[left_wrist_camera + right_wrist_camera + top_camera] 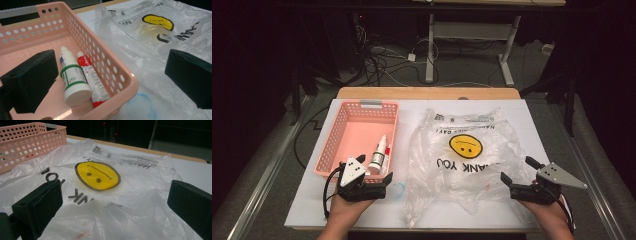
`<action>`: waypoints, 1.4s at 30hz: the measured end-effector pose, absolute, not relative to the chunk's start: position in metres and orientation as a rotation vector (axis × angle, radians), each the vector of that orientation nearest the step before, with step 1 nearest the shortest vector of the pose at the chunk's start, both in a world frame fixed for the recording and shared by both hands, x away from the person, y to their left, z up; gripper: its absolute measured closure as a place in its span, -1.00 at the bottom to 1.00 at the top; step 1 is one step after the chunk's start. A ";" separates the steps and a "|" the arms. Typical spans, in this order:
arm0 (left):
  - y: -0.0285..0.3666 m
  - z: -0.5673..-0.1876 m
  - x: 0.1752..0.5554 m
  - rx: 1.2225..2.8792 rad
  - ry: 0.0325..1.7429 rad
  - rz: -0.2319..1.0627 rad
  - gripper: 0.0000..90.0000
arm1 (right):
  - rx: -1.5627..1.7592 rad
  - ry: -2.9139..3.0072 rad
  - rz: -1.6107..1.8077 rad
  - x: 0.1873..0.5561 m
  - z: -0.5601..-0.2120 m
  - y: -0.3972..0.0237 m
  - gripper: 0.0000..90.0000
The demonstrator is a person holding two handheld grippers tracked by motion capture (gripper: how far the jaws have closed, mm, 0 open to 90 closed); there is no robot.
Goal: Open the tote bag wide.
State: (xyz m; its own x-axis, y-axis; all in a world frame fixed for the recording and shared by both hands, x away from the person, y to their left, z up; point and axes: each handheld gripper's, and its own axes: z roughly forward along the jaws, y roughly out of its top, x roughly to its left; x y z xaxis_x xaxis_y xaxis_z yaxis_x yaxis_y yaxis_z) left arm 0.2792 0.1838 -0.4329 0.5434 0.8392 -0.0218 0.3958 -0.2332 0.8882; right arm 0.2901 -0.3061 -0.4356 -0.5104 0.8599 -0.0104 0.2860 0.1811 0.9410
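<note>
Two items, white bottle [72,80] and red tube [93,82], lie in pink basket [343,129] at its near right corner. Left gripper [364,181] spread wide over that corner; right gripper [518,176] spread, empty, at plastic bag [467,150]. Judged step: reaching in. Next: lower, pinch bottle.

Bottle and tube in the basket, bag flat alongside

A white bottle [73,80] with green bands lies on its side in the near right corner of the pink perforated basket [110,65], touching a red-and-white tube [93,80] that rests against the basket's wall. Just beside the basket, a crumpled clear plastic bag [464,150] with a yellow smiley face and black lettering lies spread on the white worktop [532,120].
</note>
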 end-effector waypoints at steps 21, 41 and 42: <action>0.185 -0.432 0.278 1.831 1.012 0.589 -1.00 | 1.066 1.911 1.299 0.289 -0.429 -0.314 -0.93; 0.181 -0.432 0.279 1.851 0.996 0.574 -1.00 | 1.388 1.905 1.119 0.302 -0.450 -0.365 -0.60; 0.181 -0.432 0.279 1.851 0.996 0.574 -1.00 | 1.388 1.905 1.119 0.302 -0.450 -0.365 -0.60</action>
State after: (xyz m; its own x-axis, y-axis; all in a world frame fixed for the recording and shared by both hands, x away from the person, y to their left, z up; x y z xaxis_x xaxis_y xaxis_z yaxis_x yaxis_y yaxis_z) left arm 0.2794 0.1812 -0.4318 0.5628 0.8263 -0.0232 0.3939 -0.2434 0.8863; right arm 0.3021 -0.3650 -0.4499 -0.3348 0.9407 0.0539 0.5052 0.1310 0.8530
